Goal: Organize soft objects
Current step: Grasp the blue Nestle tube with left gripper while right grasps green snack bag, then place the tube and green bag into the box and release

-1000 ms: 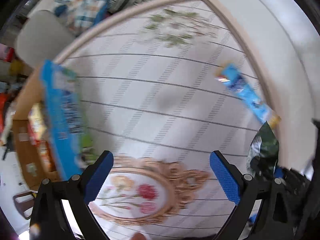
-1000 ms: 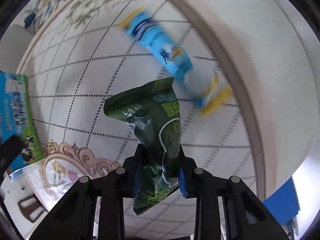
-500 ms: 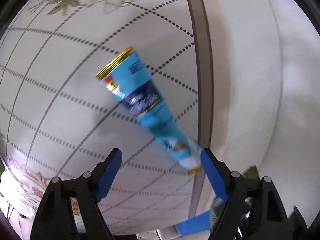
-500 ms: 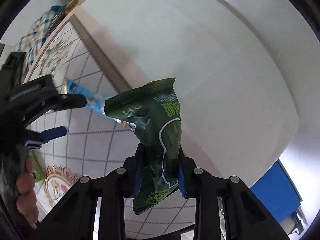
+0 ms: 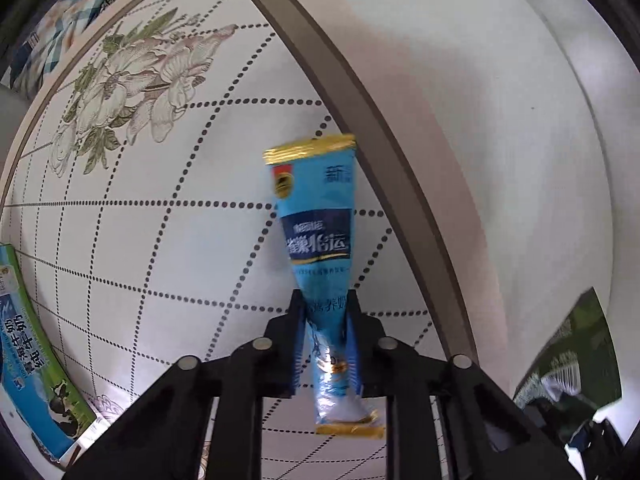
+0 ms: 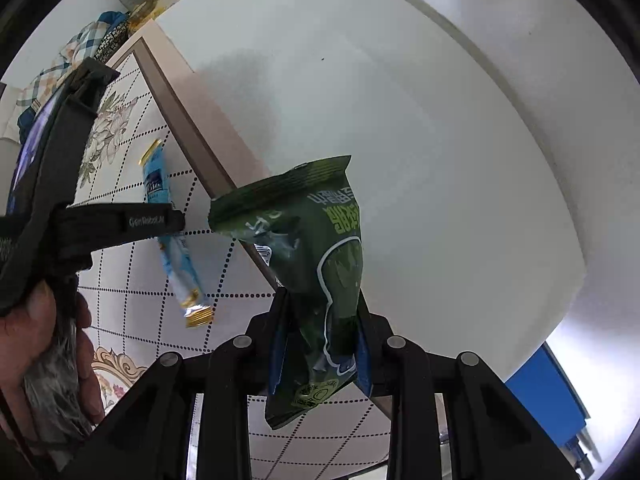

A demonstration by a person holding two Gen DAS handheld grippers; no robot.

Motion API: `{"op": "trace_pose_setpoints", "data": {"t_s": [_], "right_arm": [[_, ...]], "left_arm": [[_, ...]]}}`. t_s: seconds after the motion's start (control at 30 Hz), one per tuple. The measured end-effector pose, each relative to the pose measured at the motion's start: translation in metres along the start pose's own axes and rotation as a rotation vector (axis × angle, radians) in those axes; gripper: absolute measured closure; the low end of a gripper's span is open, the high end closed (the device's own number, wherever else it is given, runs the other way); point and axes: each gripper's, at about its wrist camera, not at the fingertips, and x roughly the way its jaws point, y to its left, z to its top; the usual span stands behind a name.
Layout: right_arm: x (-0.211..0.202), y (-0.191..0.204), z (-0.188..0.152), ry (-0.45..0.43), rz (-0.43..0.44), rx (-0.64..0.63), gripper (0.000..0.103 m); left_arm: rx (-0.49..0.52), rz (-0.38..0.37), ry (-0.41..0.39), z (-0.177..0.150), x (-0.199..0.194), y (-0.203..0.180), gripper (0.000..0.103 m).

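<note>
The left gripper (image 5: 326, 320) pinches a blue sachet (image 5: 316, 216) pointing to 12 o'clock, its Chinese print unclear; the right gripper (image 6: 320, 312) clamps a green packet (image 6: 316, 240) with Korean lettering.

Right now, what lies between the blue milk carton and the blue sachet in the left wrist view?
Only bare dotted-grid tablecloth between carton and sachet, in the left wrist view.

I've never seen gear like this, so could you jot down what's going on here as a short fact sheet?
left gripper: shut on the blue packet
right gripper: shut on the green bag
surface: tablecloth with dotted grid and flower print
also there: milk carton at the left edge
beyond the table: white wall
</note>
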Motion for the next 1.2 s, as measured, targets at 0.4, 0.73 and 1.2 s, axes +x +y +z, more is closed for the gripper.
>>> {"op": "trace_pose_setpoints", "data": {"t_s": [0.4, 0.73, 1.2], "right_arm": [[-0.036, 0.029, -0.018, -0.025, 0.071, -0.089, 0.073], [-0.101, 0.177, -0.066, -0.053, 0.214, -0.354, 0.073], [-0.092, 0.447, -0.176, 0.020, 0.279, -0.676, 0.073]], "left_arm": [[-0.033, -0.167, -0.189, -0.088, -0.069, 0.059, 0.090], [-0.197, -0.178, -0.329, -0.131, -0.185, 0.226, 0.090], [-0.472, 0.041, -0.314, -0.239, -0.211, 0.478, 0.090]]}}
